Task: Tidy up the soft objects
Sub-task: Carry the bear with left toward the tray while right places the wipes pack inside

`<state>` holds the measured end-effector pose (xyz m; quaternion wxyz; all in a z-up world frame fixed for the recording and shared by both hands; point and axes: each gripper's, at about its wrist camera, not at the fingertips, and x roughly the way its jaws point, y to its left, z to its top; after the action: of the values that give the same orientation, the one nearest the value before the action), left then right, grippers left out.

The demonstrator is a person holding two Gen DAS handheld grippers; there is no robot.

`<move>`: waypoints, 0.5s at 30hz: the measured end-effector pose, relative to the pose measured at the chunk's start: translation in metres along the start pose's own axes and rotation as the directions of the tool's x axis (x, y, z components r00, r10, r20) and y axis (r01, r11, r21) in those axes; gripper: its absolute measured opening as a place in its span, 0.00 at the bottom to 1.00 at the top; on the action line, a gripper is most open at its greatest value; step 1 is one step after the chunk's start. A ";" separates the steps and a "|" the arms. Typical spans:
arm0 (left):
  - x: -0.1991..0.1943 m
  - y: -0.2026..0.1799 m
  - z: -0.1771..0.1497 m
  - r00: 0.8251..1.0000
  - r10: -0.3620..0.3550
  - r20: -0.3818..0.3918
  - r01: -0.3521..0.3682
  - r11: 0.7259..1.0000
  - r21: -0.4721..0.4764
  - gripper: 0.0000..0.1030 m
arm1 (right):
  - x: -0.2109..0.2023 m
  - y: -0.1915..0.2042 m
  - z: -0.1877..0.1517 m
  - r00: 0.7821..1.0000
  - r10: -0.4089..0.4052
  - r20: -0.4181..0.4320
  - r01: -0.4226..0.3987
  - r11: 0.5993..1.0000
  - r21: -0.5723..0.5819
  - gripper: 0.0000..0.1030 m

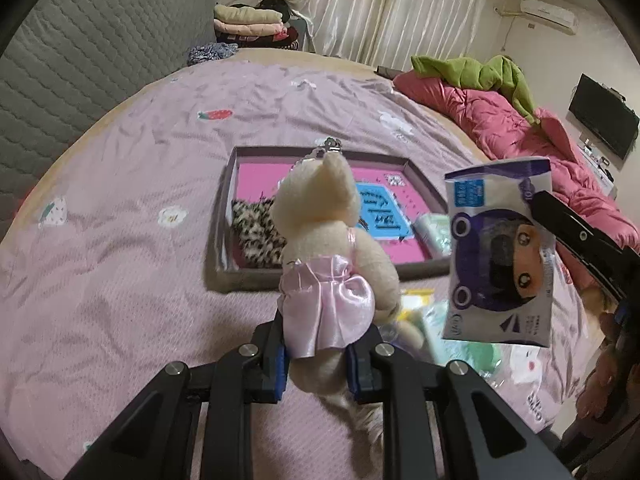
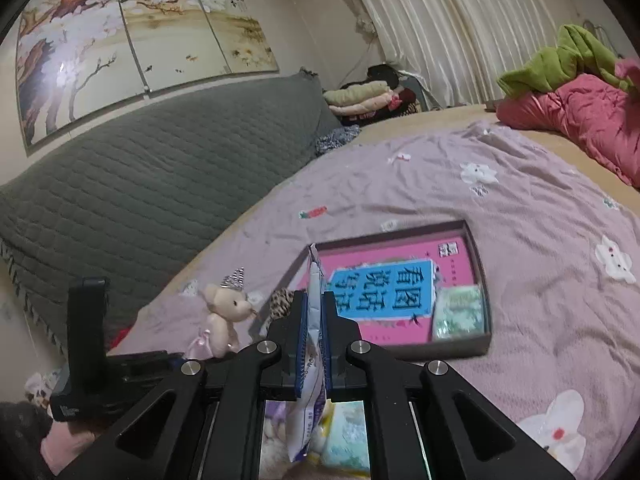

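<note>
A wide bed fills both views, spread with a wrinkled lilac sheet (image 1: 140,200) printed with small flowers and strawberries. The left gripper (image 1: 316,364) has its jaws closed narrowly on the lower body of a cream plush bear (image 1: 324,240) in a shiny pink dress, held upright between the blue pads. Just beyond the jaws a shallow brown box (image 1: 224,216) rests on the sheet, its floor lined with a pink and blue printed sheet. Inside it, a leopard-print soft piece (image 1: 256,232) lies left of the bear and a pale green packet (image 1: 434,232) lies in the right corner. To the right of the left jaws, the right gripper (image 2: 314,344) holds a blue and white tissue pack (image 1: 500,252) aloft, pinched on edge between its jaws. More pale packets (image 1: 440,320) lie on the sheet below it. A grey quilted headboard (image 2: 132,184) rises to the left under a triptych painting (image 2: 132,36). Ahead hang cream curtains (image 1: 392,4), with folded clothes (image 1: 248,24) stacked beside them. A pink duvet (image 1: 500,120) and green blanket (image 1: 480,72) lie heaped far right.
</note>
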<state>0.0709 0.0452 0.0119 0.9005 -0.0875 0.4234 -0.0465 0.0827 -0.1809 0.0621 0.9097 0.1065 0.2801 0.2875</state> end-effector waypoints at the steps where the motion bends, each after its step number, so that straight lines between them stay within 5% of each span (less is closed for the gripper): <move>1: 0.000 -0.002 0.003 1.000 -0.003 0.003 0.003 1.000 0.000 0.22 | 0.001 0.001 0.003 1.000 0.007 0.006 -0.007 1.000 0.007 0.06; 15: 0.022 -0.021 0.047 1.000 -0.005 0.014 0.005 1.000 0.006 0.22 | 0.038 -0.015 0.045 0.998 -0.043 0.049 0.037 0.992 0.119 0.06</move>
<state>0.1211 0.0269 0.0284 0.9036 -0.0863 0.4167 -0.0492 0.1412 -0.1724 0.0767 0.9143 0.1619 0.2751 0.2494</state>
